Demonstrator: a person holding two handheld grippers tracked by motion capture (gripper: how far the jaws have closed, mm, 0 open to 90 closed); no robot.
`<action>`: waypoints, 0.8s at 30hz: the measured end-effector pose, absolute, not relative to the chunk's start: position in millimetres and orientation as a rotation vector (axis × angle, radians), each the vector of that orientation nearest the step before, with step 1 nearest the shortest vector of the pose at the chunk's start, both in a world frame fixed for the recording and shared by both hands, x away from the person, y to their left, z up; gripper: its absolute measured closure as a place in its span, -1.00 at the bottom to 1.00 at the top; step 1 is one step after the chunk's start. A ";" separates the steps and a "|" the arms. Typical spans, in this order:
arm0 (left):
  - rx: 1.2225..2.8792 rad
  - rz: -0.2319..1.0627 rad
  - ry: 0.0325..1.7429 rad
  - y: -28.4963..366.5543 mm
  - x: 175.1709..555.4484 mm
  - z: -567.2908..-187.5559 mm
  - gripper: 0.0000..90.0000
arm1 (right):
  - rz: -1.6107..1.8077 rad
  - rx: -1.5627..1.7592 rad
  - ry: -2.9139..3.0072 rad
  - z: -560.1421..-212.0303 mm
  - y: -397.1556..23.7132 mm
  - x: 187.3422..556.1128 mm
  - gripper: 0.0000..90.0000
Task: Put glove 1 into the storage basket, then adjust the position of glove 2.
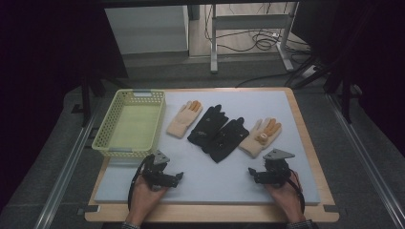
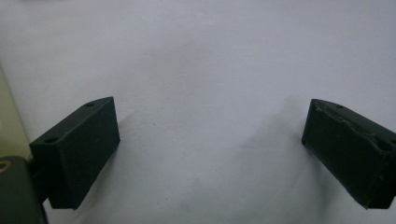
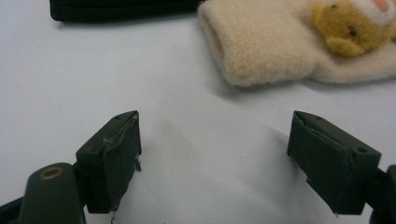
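Both grippers rest low over the pale foam mat [image 1: 215,183] with jaws spread wide and nothing between them: the left gripper [image 1: 177,177] sits just in front of the yellow-green basket [image 1: 106,138], the right gripper [image 1: 251,172] just short of the nearest glove.

That glove is the cream knit glove with the bear patch [image 3: 285,46], whose cuff lies straight ahead of the right gripper's jaws, a little to their right, close but not touching. Beyond the jaws to the left sits the edge of the black gloves [image 1: 217,131], and a second cream glove [image 1: 184,119] lies farther off, nearer the basket and ahead of the left gripper.

Likely trouble, as I judge it: the knit is soft and flat, so the jaws could skate over it or nip only a loose fold, letting it slip on the way to the basket (the bear patch may also snag). The cream glove touches the black pair, so a careless pinch might drag both along.

No brand, label or writing is legible anywhere.
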State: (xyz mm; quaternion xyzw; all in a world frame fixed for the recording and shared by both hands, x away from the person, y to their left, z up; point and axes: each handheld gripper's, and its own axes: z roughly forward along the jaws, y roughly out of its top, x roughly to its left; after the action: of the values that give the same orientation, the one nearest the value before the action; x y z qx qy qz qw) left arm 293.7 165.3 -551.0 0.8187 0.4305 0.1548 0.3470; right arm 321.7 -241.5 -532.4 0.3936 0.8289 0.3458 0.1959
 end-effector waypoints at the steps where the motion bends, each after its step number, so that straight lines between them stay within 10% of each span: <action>1: 2.124 0.402 1.116 165.3 293.7 -551.0 -0.91 | 0.967 1.103 2.323 -532.3 -241.4 321.7 -0.62; 24: 2.123 0.402 1.116 165.4 293.7 -551.0 -0.90 | 1.011 1.123 2.334 -517.6 -236.7 328.5 -0.56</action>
State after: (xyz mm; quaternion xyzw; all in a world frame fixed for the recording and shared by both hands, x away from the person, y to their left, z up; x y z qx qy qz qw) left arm 293.7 165.4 -551.0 0.8186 0.4304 0.1549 0.3473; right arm 328.5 -236.7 -517.6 0.3974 0.8258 0.3576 0.1795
